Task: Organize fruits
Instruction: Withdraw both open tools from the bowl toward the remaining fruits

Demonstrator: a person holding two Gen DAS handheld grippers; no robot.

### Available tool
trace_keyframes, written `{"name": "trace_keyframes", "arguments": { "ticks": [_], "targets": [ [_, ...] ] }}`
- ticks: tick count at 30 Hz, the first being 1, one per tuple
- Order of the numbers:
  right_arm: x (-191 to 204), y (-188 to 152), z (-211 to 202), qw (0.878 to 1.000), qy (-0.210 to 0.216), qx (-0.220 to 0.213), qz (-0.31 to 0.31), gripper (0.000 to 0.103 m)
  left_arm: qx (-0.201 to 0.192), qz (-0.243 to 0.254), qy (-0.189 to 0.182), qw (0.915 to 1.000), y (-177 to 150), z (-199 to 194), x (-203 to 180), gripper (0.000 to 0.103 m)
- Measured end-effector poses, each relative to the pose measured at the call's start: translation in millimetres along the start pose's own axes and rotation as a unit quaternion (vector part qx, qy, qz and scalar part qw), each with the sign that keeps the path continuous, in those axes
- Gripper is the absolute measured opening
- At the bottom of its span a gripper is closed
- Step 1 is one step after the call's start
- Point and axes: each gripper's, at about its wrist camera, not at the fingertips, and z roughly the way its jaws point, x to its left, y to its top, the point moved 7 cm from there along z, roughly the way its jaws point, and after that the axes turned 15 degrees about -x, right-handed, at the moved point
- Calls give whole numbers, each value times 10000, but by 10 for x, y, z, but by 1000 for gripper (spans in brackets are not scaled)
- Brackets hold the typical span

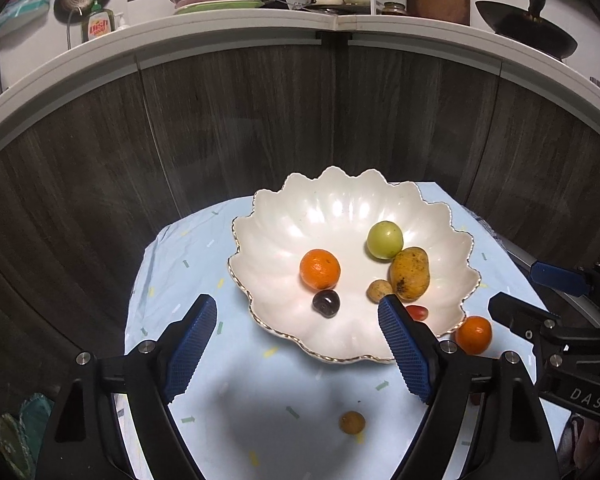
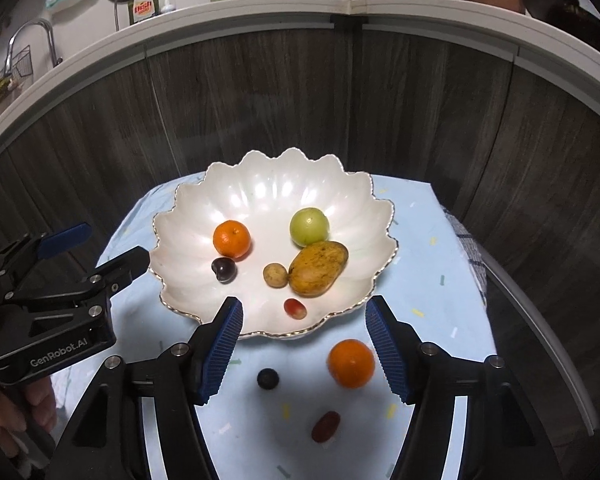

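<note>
A white scalloped bowl (image 1: 300, 216) (image 2: 260, 192) sits on a light blue cloth. It holds an orange (image 2: 232, 239), a green fruit (image 2: 309, 227), a mango (image 2: 318, 267), a small tan fruit (image 2: 275, 275), a dark cherry (image 2: 223, 270) and a red grape (image 2: 295, 308). On the cloth in front lie another orange (image 2: 351, 363), a dark round fruit (image 2: 267, 379) and a red date (image 2: 325, 426). A small brown fruit (image 1: 352, 422) lies near my left gripper (image 1: 298, 312), which is open and empty. My right gripper (image 2: 304, 318) is open and empty, the loose orange just inside its right finger.
Dark wood cabinet fronts rise behind the small table. A white counter above carries pans, dishes and a soap bottle (image 2: 143, 6). A checked cloth (image 2: 470, 256) hangs off the table's right edge. Each gripper shows at the side of the other's view.
</note>
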Motion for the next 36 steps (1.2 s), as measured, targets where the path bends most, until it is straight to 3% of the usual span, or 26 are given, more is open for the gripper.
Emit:
{"name": "trace_keyframes", "arguments": {
  "ticks": [13, 36],
  "targets": [
    [-167, -26, -242, 9997, -160, -123, 128, 65, -25, 78, -90, 9999, -33, -218, -173, 83],
    [-212, -544, -306, 9995, -231, 163, 119, 65, 189, 171, -276, 9993, -440, -287, -324, 83]
  ]
}}
